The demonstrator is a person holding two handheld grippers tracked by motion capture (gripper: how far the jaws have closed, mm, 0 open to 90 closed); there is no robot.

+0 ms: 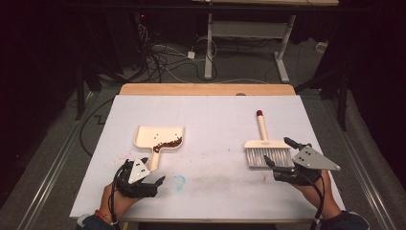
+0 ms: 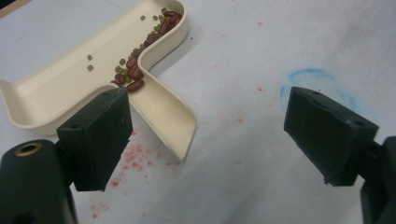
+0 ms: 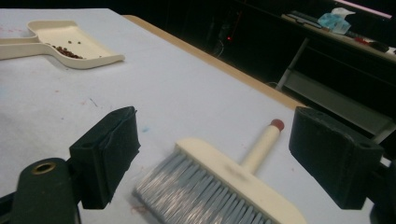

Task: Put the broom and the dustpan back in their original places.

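White table sheet, smudged red and blue, under dim light. Left gripper at lower left of the high view, jaws spread wide, nothing between them, just short of the cream dustpan's handle end. Beans, red and green, heaped along the pan's back wall by the handle. Right gripper at lower right, jaws likewise wide apart and empty, straddling the grey bristles of the brush, red-tipped handle pointing toward the frame's top. Dark floor and cables beyond.
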